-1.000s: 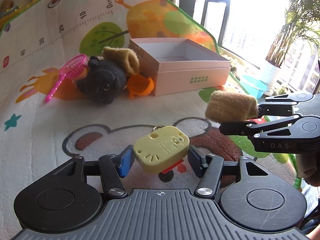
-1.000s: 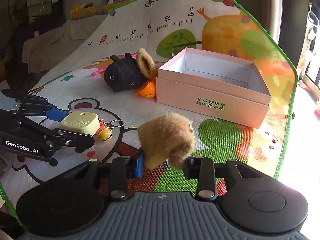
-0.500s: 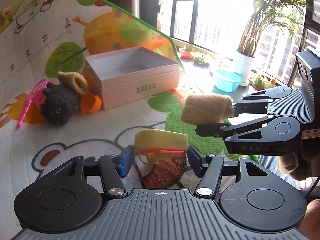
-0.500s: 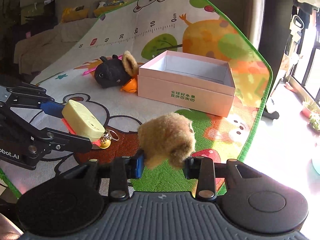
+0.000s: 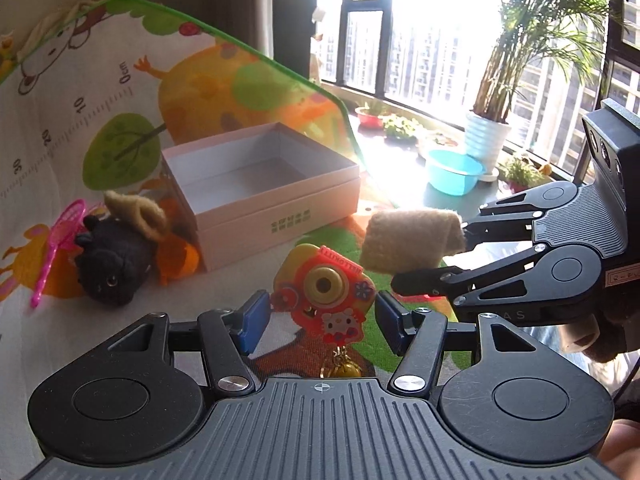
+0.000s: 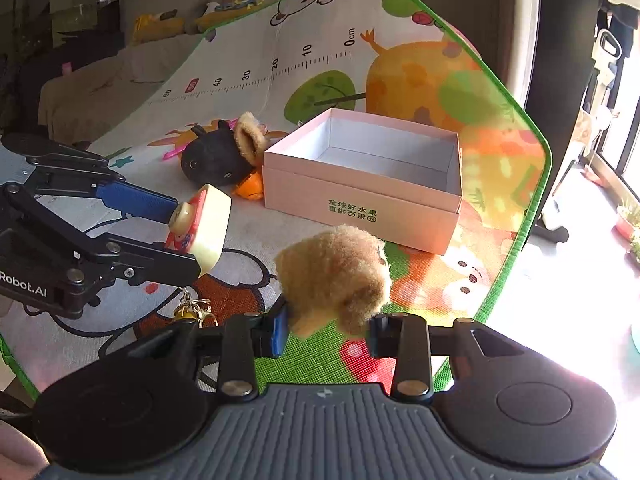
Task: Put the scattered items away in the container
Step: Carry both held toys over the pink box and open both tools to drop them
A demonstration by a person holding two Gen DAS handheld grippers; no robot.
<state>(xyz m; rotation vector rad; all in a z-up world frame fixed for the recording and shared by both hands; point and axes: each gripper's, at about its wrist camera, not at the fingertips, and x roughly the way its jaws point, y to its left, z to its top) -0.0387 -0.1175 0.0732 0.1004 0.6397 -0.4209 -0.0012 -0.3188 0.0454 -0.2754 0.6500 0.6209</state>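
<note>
Both grippers are loaded and in mid-carry. The left gripper [image 5: 322, 314] pinches a toy camera keychain [image 5: 323, 294] at the centre of its view, a small bell dangling below. The right gripper [image 6: 329, 330] is clamped on a fuzzy tan roll [image 6: 335, 278], low in the middle of its frame. The pink box [image 6: 360, 196], open and empty inside, sits on the play mat [image 6: 328, 352] above centre in both views.

Next, I'd say, each load has to be brought over the box rim and let go, one gripper at a time so they don't knock together.

A black plush toy [image 5: 110, 258], a second tan roll [image 5: 138, 212], an orange piece [image 5: 176, 258] and a pink net [image 5: 60, 236] lie left of the box, untouched.

Since a second ago the keychain has turned from its yellow back to its red front, and both grippers have risen.
</note>
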